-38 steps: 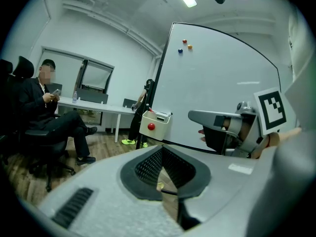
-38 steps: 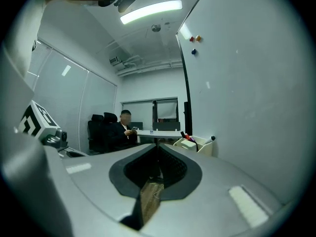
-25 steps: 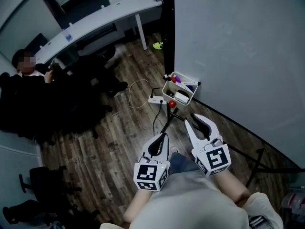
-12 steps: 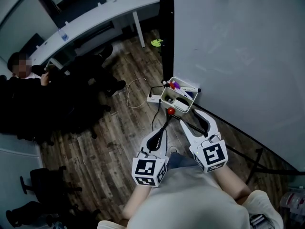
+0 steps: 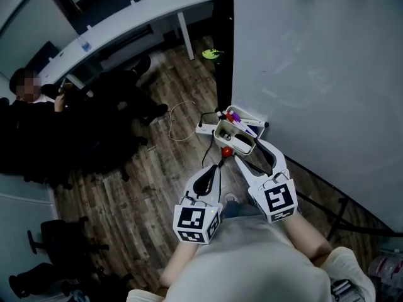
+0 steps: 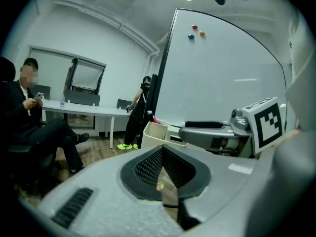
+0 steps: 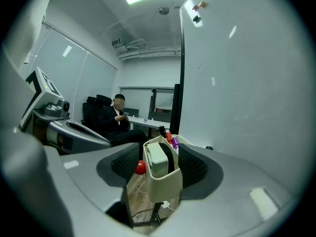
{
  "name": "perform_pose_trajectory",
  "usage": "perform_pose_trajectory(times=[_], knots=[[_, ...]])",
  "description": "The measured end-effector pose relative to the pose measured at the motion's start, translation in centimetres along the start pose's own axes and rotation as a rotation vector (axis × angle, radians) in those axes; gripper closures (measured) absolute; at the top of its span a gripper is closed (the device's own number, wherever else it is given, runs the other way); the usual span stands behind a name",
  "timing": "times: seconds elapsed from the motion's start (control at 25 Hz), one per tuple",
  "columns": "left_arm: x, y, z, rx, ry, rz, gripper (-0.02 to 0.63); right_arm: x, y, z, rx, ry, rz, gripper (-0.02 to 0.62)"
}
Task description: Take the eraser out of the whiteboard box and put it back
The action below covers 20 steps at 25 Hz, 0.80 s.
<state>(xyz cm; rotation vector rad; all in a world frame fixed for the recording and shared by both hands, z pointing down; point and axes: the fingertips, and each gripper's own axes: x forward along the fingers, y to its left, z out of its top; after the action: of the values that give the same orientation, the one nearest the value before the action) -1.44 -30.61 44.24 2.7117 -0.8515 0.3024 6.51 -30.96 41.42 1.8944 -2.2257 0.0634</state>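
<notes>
Right gripper (image 7: 160, 159): jaws opening wide, whiteboard box (image 7: 165, 186) between them, not gripped.
Left gripper (image 6: 162, 157): jaws together, empty.
Advice: centre on the eraser (image 7: 157, 159), not the box wall.

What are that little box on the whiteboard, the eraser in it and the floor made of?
The box looks like cream plastic, matte: thin moulded walls, rounded edges. The eraser seems a pale plastic shell with a dark backing, perhaps felt; hard to tell. The floor shows brown grained planks with seams: wood or laminate.
</notes>
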Motion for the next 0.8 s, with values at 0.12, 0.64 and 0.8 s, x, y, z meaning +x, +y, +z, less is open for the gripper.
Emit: perform_pose_trajectory(times=[0.12,0.64,0.8], knots=[[0.5,0.3,0.1,-0.003,0.0,0.003,0.601,0.6,-0.2,-0.2,-0.005,0.004,0.005,0.354],[1.8,0.9,0.7,-0.004,0.004,0.005,0.601,2.6,0.0,-0.8,-0.082,0.03,0.016,0.364],[2.1,0.9,0.7,-0.009,0.008,0.004,0.601,2.7,-0.1,-0.8,-0.095,0.03,0.01,0.399]])
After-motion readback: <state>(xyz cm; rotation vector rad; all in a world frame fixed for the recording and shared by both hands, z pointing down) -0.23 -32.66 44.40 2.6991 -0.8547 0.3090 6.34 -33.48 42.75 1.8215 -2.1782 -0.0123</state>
